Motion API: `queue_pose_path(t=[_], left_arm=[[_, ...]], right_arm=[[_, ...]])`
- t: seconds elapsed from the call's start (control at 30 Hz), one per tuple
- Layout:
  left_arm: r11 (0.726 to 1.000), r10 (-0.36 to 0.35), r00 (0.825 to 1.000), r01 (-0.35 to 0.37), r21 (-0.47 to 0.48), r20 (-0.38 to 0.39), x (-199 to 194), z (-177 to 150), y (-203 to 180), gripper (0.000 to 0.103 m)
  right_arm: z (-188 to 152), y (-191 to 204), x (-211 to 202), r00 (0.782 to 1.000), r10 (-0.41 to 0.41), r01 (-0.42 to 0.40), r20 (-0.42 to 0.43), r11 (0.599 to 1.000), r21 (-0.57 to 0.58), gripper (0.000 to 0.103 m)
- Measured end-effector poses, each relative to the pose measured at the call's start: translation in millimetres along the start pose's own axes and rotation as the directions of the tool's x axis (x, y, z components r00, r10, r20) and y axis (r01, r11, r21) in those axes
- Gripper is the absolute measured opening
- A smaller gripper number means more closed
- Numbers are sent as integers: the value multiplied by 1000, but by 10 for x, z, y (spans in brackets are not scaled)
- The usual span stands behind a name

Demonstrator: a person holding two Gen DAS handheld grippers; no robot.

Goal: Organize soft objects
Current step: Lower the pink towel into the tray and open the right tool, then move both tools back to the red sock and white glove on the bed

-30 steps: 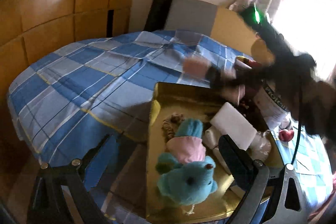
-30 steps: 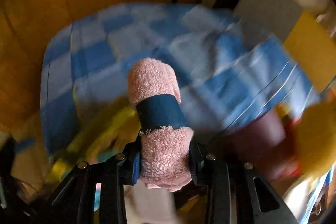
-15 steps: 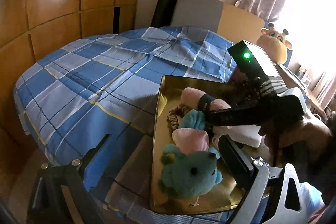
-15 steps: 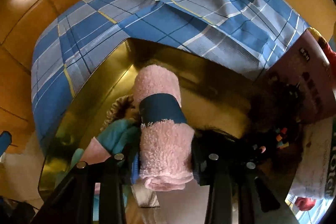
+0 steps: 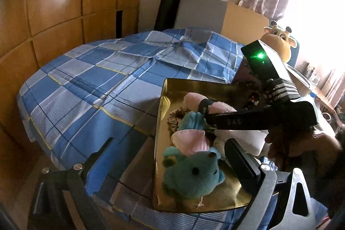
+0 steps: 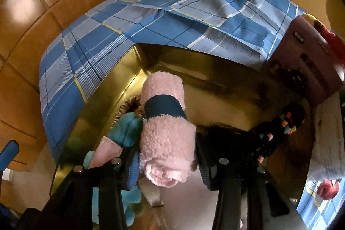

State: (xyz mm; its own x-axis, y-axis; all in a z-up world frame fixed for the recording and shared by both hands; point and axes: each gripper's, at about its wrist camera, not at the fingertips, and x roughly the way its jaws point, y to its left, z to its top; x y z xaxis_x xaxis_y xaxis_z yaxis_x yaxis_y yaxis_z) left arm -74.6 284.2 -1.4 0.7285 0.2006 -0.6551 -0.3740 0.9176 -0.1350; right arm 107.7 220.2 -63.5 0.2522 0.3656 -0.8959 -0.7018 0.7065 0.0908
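Nearest the left-wrist camera, the left gripper [image 5: 163, 165] stands wide open and empty above a gold tray [image 5: 158, 122] on the bed's near edge. On the tray lie a teal plush toy [image 5: 192, 176], then a brown scrunchie [image 5: 173, 120]. Toward the tray's far edge, the right gripper [image 6: 166, 156] straddles a rolled pink towel [image 6: 166, 128], its jaws opening. Beyond spreads a blue checked bedspread [image 5: 103, 79].

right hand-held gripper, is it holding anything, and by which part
The pink rolled towel lies between the right hand-held gripper's opening jaws, by its near end, below the blue band. Left hand-held gripper holds nothing.
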Motion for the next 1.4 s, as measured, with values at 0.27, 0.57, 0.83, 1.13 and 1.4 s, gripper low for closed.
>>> queue_pose_path(t=[0.27,0.57,0.83,1.13,1.4], left_arm=[[1000,-10,1000,10,20,6,-54,-20,-67,99],[998,-23,1000,23,52,0,-87,-47,-201,99],[996,-29,1000,30,86,-4,-111,-56,-334,99],[990,-37,999,38,133,-13,-99,-48,-512,99],[981,-73,997,78,180,-36,-55,-43,-734,99]], right_arm=[[-104,0,-118,999,6,-7,40,1000,16,48],[-229,-70,-339,995,9,-14,103,999,41,49],[-367,-237,-630,985,-2,-11,174,997,75,49],[-728,-607,-1159,960,-40,18,276,996,83,49],[-1280,-1573,-1587,934,-216,138,283,953,271,49]])
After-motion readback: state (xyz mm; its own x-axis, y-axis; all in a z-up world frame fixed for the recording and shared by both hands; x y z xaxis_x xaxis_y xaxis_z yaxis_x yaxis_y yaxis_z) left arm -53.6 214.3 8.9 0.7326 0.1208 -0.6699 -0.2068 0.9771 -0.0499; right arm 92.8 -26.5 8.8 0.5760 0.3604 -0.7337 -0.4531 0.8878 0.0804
